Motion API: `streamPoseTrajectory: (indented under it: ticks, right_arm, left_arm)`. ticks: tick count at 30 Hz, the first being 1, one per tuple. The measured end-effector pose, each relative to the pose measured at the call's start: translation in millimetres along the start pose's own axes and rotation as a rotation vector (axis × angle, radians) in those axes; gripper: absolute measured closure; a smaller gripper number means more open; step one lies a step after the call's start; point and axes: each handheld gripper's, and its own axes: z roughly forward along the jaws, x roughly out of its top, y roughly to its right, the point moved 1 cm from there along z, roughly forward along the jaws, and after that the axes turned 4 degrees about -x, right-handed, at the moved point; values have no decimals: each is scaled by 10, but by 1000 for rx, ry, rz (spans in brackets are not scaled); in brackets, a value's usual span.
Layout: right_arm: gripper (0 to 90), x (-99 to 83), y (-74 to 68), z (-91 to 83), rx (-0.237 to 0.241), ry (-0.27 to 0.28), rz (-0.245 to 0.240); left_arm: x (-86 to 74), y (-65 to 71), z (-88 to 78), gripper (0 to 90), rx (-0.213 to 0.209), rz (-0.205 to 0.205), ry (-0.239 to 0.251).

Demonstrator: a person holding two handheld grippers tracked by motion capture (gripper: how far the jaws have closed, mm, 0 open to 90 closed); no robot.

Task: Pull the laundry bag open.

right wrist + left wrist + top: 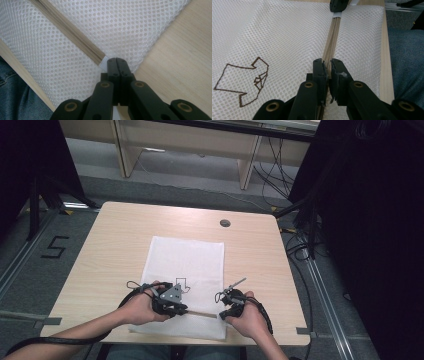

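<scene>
1. Two grippers are at the near edge of the wooden table [115, 245] in the high view. My left gripper [183, 310] and right gripper [223, 312] face each other over a white mesh bag [187, 255] that lies flat on the table, a tan zipper [202, 314] running between them along the bag's near end.
2. In the left gripper view, my jaws are nearly closed, pinching the zipper [332, 42] from both sides. A brown outline logo [244, 81] is stitched on the mesh to one side. The other gripper [339, 5] sits at the zipper's far end.
3. In the right gripper view, my jaws are pressed together on the white tab [103, 62] at the zipper's end, near the bag's corner.
</scene>
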Motion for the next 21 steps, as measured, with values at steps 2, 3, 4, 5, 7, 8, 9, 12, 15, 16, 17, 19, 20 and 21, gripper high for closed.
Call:
streamPoseTrajectory:
  ticks: [2, 3, 4, 5, 7, 8, 9, 12, 15, 16, 17, 19, 20, 21]
  right_arm:
    - [900, -3, -4, 1, 3, -3, 5]
    - [900, -3, -7, -1, 3, -5, 8]
    - [900, -2, 2, 2, -4, 2, -3]
    - [900, -1, 4, 2, -1, 4, -4]
    - [900, 0, -9, -1, 6, -6, 9]
    - [900, 5, 13, 5, -4, 5, -20]
    - [900, 6, 21, 6, -14, 6, -22]
    - [900, 6, 18, 8, -6, 8, -30]
    - [900, 4, 17, 7, -6, 8, -24]
    - [900, 2, 9, 4, -3, 5, -13]
    - [900, 0, 7, 0, -1, 1, -7]
    - [900, -2, 27, 13, -9, 13, -27]
    - [900, -1, 27, 11, -10, 10, -28]
    - [900, 3, 21, 5, -4, 7, -20]
  left_arm:
    - [-1, 1, -2, 820, 1, 9, -4]
    - [-7, -5, -13, 820, 14, 25, -21]
    - [-17, -15, -24, 820, 13, 18, -15]
    - [-27, -27, -38, 820, 4, 9, -7]
    - [-46, -32, -61, 820, -1, -14, -1]
    - [-48, -31, -62, 820, -2, -19, 5]
    - [-45, -28, -59, 820, -3, -14, 2]
    - [-46, -27, -58, 820, 0, -5, -5]
    - [-41, -24, -66, 820, -5, 0, -5]
    - [-43, -17, -67, 820, 5, 1, -10]
    - [-49, -24, -80, 820, 11, 8, -20]
    - [-74, -39, -104, 820, 7, -11, -8]
    - [-87, -46, -119, 820, 8, -12, -9]
    - [-94, -47, -124, 820, 1, -23, 5]
